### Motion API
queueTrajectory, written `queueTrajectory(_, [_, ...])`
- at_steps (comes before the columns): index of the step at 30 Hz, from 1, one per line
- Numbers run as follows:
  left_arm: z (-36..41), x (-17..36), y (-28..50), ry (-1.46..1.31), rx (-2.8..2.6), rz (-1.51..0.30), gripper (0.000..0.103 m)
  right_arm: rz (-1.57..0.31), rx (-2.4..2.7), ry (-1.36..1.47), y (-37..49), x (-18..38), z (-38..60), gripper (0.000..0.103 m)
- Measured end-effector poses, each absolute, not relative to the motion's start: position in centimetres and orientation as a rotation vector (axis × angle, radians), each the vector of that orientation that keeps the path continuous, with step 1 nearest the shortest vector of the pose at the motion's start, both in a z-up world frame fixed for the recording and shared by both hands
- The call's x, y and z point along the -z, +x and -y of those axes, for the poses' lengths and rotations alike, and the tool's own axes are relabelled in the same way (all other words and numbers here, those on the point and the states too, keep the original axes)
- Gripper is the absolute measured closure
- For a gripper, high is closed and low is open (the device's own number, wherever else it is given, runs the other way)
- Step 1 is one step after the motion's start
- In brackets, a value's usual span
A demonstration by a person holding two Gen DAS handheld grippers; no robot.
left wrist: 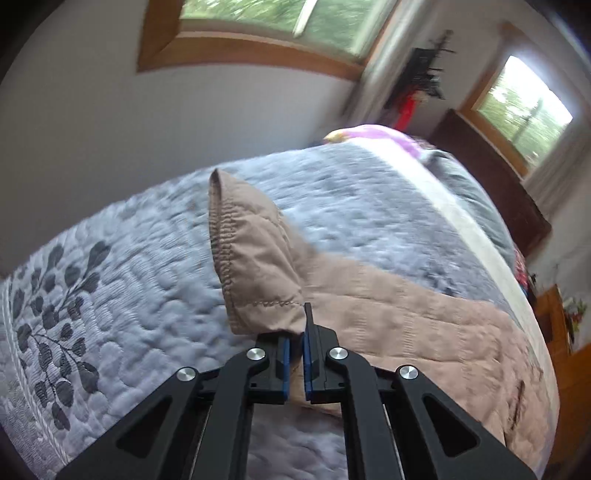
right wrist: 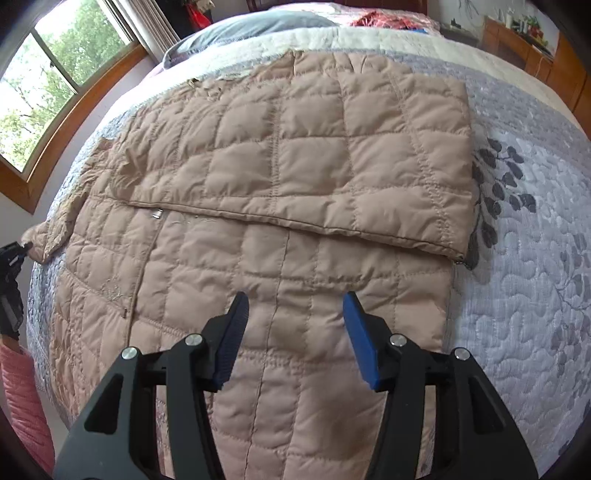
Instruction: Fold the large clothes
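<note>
A beige quilted jacket [right wrist: 280, 192] lies spread on the bed, one front panel folded across its middle. My left gripper [left wrist: 295, 334] is shut on the jacket's sleeve cuff [left wrist: 255, 266] and holds it lifted above the quilt; it also shows at the far left of the right wrist view [right wrist: 14, 254], at the sleeve end. The rest of the jacket [left wrist: 424, 332] trails to the right in the left wrist view. My right gripper [right wrist: 293, 314] is open and empty, hovering just above the jacket's lower part.
The bed has a grey-lilac quilt [right wrist: 524, 280] with dark leaf prints. A grey pillow [right wrist: 251, 26] lies at the head. Windows [right wrist: 40, 92] are on the left wall. Wooden furniture [right wrist: 524, 44] stands at the back right. A pink sleeve [right wrist: 22, 398] shows at lower left.
</note>
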State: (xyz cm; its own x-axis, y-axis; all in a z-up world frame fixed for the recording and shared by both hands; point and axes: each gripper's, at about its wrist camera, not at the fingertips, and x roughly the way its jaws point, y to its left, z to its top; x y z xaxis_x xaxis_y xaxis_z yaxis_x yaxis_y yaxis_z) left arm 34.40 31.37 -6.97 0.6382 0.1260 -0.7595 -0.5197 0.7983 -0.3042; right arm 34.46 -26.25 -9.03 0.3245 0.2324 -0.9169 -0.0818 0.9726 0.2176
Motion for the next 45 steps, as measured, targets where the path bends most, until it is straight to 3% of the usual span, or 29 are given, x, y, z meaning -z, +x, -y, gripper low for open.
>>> queueTrajectory(9, [-14.2,1.7,36.4,-0.29,-0.028,-0.746,0.098,-1.215,-0.214,0.142,33.3,8.2,26.0,0.05])
queueTrajectory(18, [1.9,3.5,38.1,-0.145,0.237,-0.805,0.098,-1.215,-0.208,0.15,33.1,8.4,26.5,0.05])
queueTrajectory(24, [8.3,6.3,39.4,-0.072,0.29,-0.859,0.098,-1.225,-0.181,0.159,33.1,9.0,27.5,0.05])
queueTrajectory(32, [9.9,12.1,41.3,-0.054,0.34,-1.009,0.092,-1.247,-0.169,0.195,33.4,10.3,28.5,0.05])
queueTrajectory(34, [9.7,11.7,40.7,-0.073,0.433,-1.0,0.076,-1.249,-0.166,0.196,33.5,10.4,28.5,0.05])
queueTrajectory(37, [8.1,10.2,39.2,-0.144,0.596,-1.0,0.067,-1.249,-0.163,0.193,33.8,10.2,28.3,0.05])
queueTrajectory(41, [3.9,7.5,37.2,-0.229,0.667,-0.97,0.063,-1.238,-0.182,0.188,34.6,9.4,27.5,0.05])
queueTrajectory(45, [-1.3,7.1,38.9,-0.065,0.275,-0.958,0.064,-1.22,-0.25,0.198,36.2,7.9,25.0,0.05])
